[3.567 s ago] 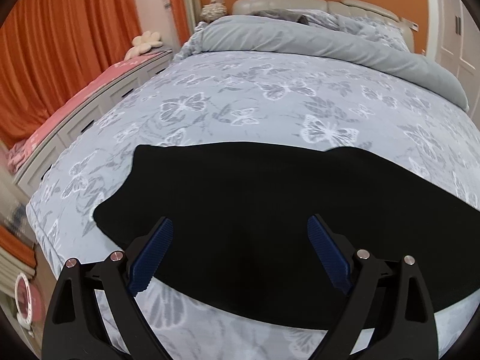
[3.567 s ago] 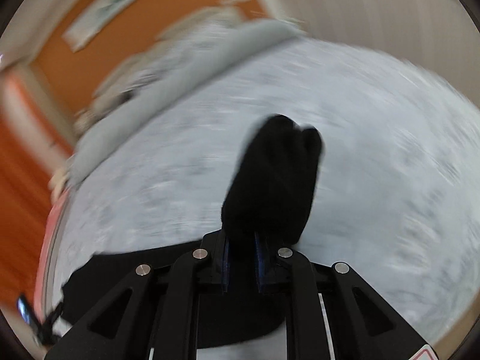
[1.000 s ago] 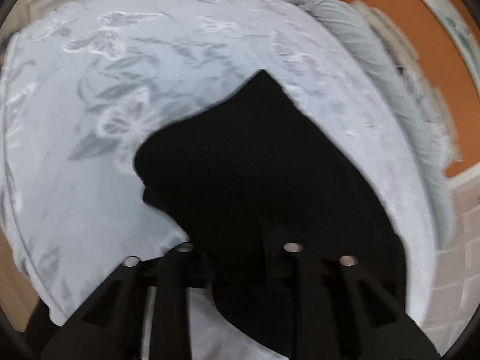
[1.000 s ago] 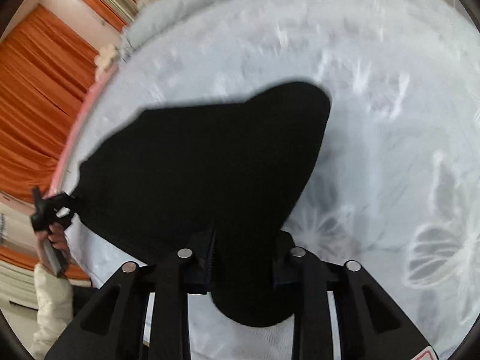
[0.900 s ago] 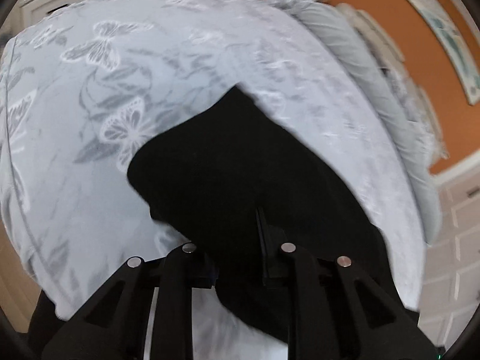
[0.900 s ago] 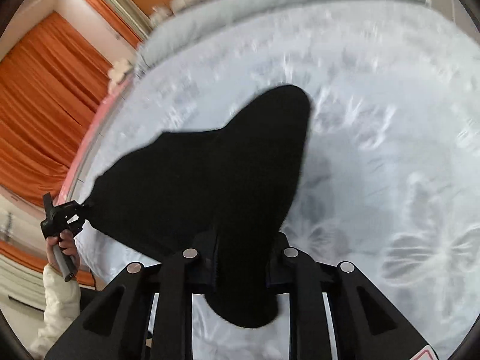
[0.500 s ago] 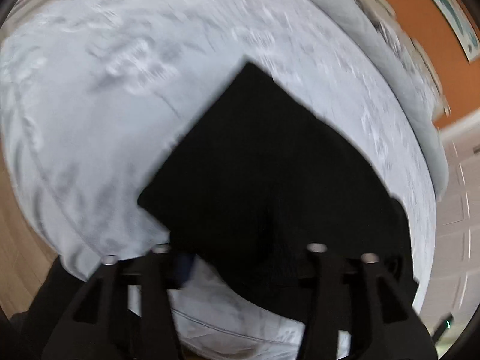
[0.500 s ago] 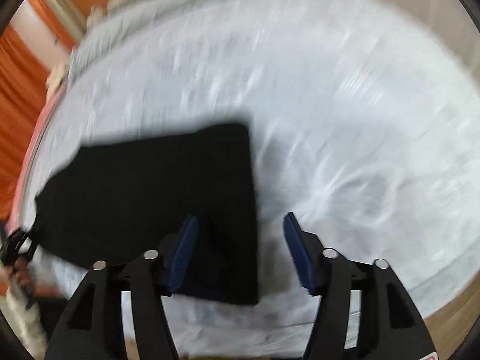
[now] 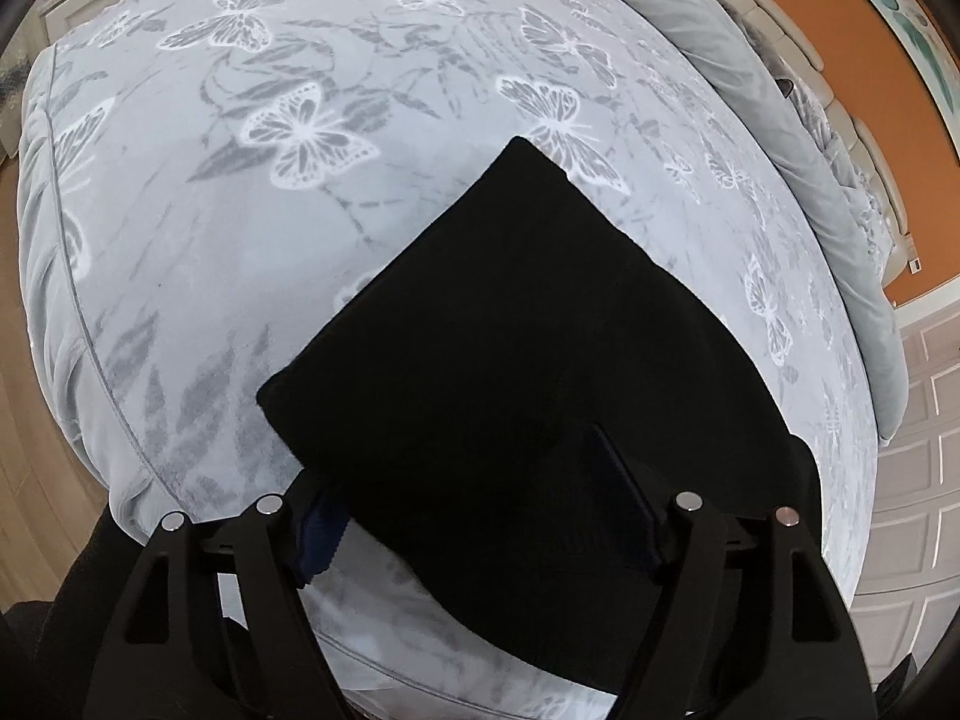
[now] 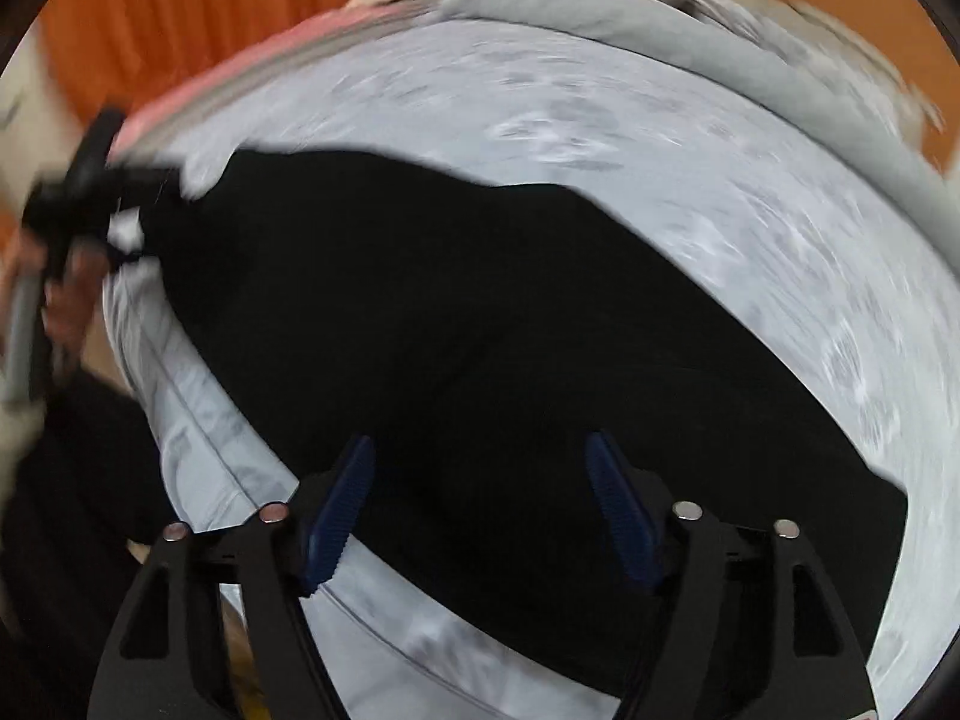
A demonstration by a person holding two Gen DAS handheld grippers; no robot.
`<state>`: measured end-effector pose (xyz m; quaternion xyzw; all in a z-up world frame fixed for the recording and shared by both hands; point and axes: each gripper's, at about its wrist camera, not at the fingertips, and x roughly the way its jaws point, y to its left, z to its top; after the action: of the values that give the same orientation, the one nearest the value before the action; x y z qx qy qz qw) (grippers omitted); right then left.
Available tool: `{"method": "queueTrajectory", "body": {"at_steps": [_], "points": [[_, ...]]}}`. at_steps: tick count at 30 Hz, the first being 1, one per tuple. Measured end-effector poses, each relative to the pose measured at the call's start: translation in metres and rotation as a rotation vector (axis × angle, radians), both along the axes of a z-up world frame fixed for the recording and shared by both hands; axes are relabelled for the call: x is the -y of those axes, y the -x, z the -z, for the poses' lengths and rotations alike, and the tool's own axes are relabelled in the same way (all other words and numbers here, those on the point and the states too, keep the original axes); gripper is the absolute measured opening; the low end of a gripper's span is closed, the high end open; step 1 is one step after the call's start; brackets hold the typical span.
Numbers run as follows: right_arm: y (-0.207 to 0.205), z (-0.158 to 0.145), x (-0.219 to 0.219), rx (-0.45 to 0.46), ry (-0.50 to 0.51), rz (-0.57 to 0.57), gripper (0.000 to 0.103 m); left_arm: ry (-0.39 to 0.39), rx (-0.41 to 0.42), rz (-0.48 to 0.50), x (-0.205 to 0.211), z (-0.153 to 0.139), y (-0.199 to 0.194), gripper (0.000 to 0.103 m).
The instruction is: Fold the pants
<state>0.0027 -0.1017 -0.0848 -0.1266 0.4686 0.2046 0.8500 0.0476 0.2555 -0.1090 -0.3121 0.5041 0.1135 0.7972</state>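
Black fabric pants are lying folded flat on the grey butterfly-print bed cover.
Left hand-held gripper and right hand-held gripper, both at frame bottom, are opening their jaws wide over the cloth, pads pressing nothing.

Even, soft daylight is seen throughout, without glare. The left view is sharp; the right is smeared by motion blur. Strong fisheye bending and dark vignetting are shown at the edges. No detail is resolved in the pants.
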Motion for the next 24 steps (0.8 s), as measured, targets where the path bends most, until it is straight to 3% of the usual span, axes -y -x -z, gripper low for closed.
{"method": "queueTrajectory", "body": {"at_steps": [1,2,5,10,14,16,19,20,24], "points": [[0.005,0.004,-0.005,0.002,0.024,-0.002,0.052,0.001,0.000,0.004,0.000,0.001,-0.001,0.072],[-0.002,0.011,-0.008,-0.023,0.033,0.021,0.007,0.003,0.001,0.011,-0.001,0.001,0.000,0.073],[-0.012,0.006,0.012,-0.096,-0.102,0.080,0.007,0.013,0.002,0.032,-0.004,0.002,0.002,0.073],[-0.007,-0.017,0.009,-0.110,-0.312,0.006,0.007,0.027,0.008,0.049,-0.005,0.003,0.002,0.073],[-0.007,0.024,-0.030,-0.172,-0.160,-0.076,0.011,0.009,0.007,0.057,-0.001,0.002,0.001,0.078],[-0.007,0.018,-0.030,-0.144,-0.166,-0.076,0.016,-0.001,0.004,0.056,0.001,0.002,0.001,0.079],[-0.004,-0.009,-0.013,-0.064,-0.210,-0.042,0.066,0.001,0.005,0.056,0.001,0.002,0.001,0.079],[-0.001,-0.016,-0.007,-0.030,-0.218,-0.035,0.073,0.004,0.005,0.054,0.002,0.002,0.001,0.079],[0.005,-0.006,-0.016,-0.030,-0.147,-0.081,0.074,0.006,0.006,0.051,0.002,0.002,0.001,0.079]]}}
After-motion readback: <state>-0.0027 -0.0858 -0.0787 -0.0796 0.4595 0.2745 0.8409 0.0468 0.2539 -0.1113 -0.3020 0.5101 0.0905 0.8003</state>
